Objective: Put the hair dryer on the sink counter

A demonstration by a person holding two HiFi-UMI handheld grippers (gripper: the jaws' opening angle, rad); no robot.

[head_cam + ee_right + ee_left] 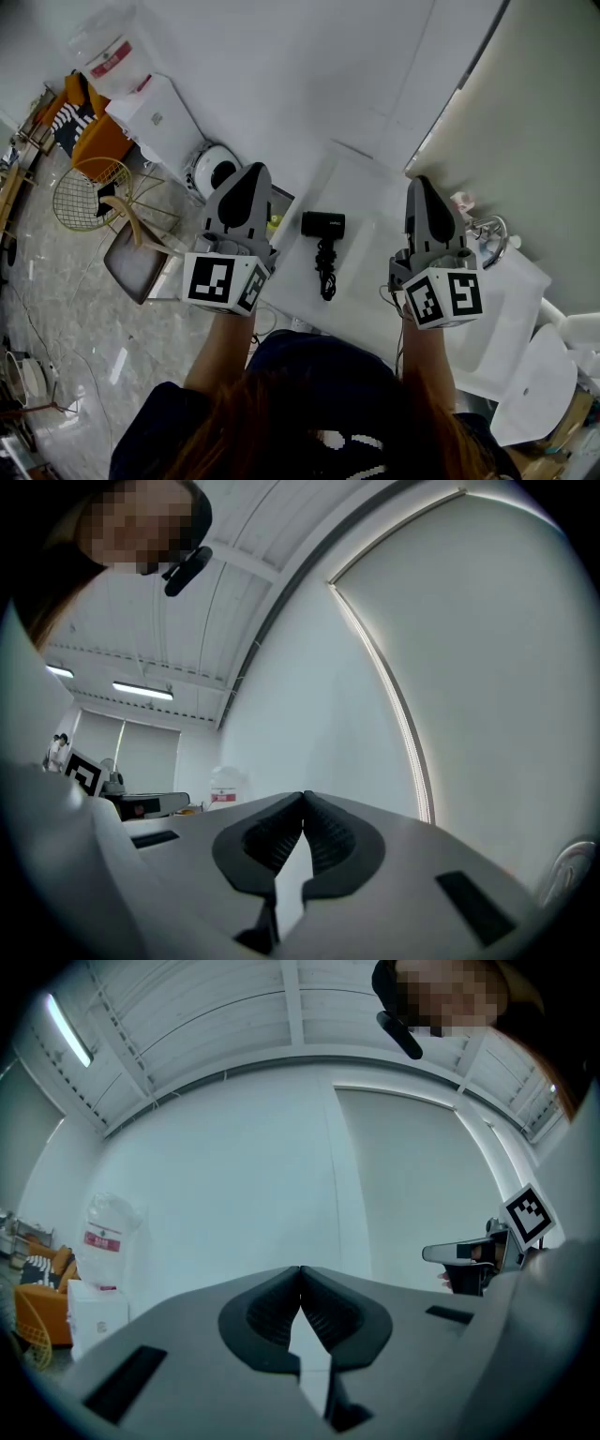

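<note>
A black hair dryer [323, 246] lies on the white counter [367, 178], visible only in the head view; its handle runs toward six o'clock. The left gripper [251, 171] at nine and the right gripper [419, 180] at three are clenched, empty.

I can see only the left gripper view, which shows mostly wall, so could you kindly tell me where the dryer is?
Observer: The dryer lies on the counter, between the left tool and the right tool.
Operator: Thank you. Is the right tool holding anything?
Observer: No, its jaws are shut with nothing between them.
Operator: And where is the sink, please?
Observer: The sink is to the right of the dryer, past the right tool.
</note>
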